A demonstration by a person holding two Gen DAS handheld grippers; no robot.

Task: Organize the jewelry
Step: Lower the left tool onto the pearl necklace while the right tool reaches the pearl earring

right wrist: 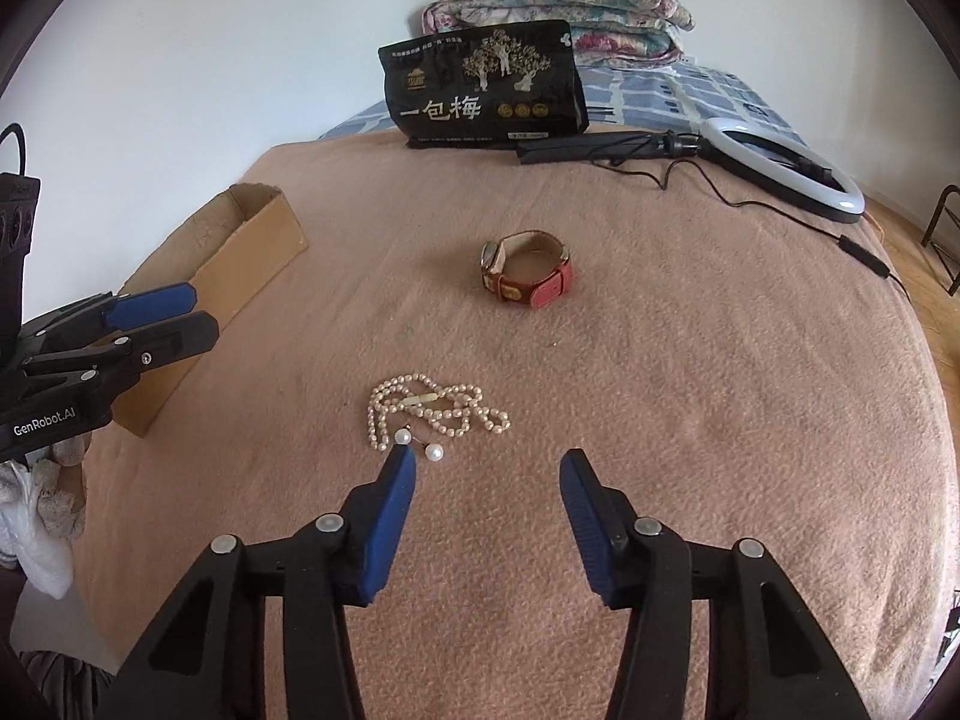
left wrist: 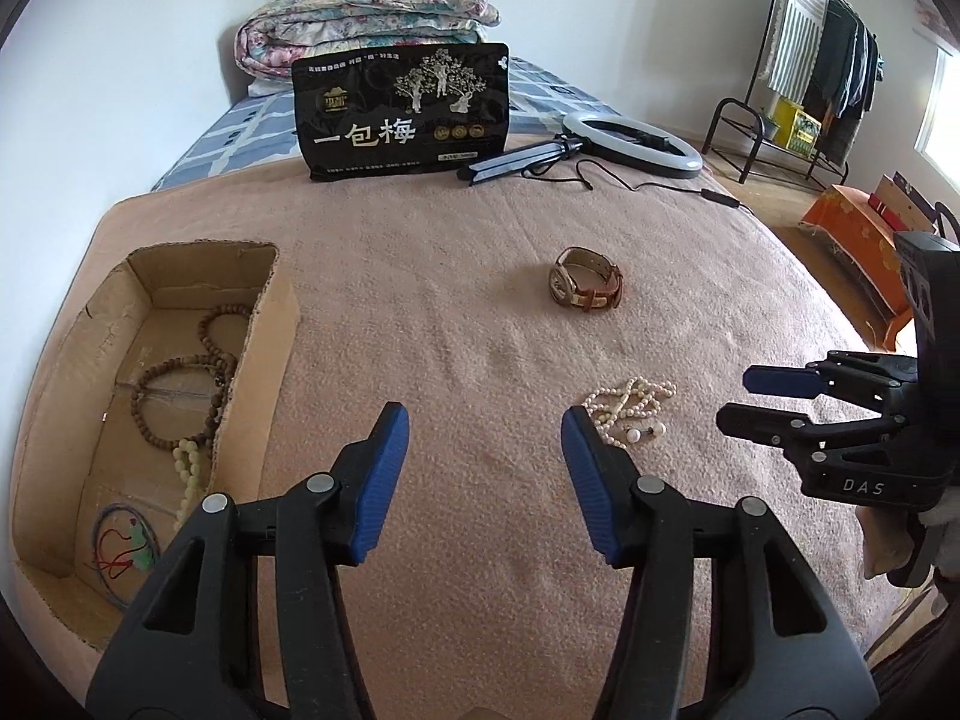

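A pearl necklace (left wrist: pixel 630 402) (right wrist: pixel 432 408) lies bunched on the pink blanket, with two pearl earrings (right wrist: pixel 434 452) just in front of it. A watch with a red-brown strap (left wrist: pixel 585 281) (right wrist: pixel 528 276) sits farther back. At the left, a cardboard box (left wrist: pixel 276 324) (right wrist: pixel 252 252) holds brown bead bracelets (left wrist: pixel 180 396), a pale green bead string (left wrist: pixel 186 468) and a corded pendant (left wrist: pixel 123 546). My left gripper (left wrist: pixel 485 420) (right wrist: pixel 201 309) is open over bare blanket between box and pearls. My right gripper (right wrist: pixel 487 459) (left wrist: pixel 735 399) is open, its left fingertip beside the earrings, nothing between the pads.
A black snack bag (left wrist: pixel 408 108) stands at the back, with a ring light (left wrist: pixel 636 141) and its cable beside it. A folded floral quilt (left wrist: pixel 360 18) lies behind. A clothes rack (left wrist: pixel 828 72) and an orange box (left wrist: pixel 858 234) stand off the bed's right edge.
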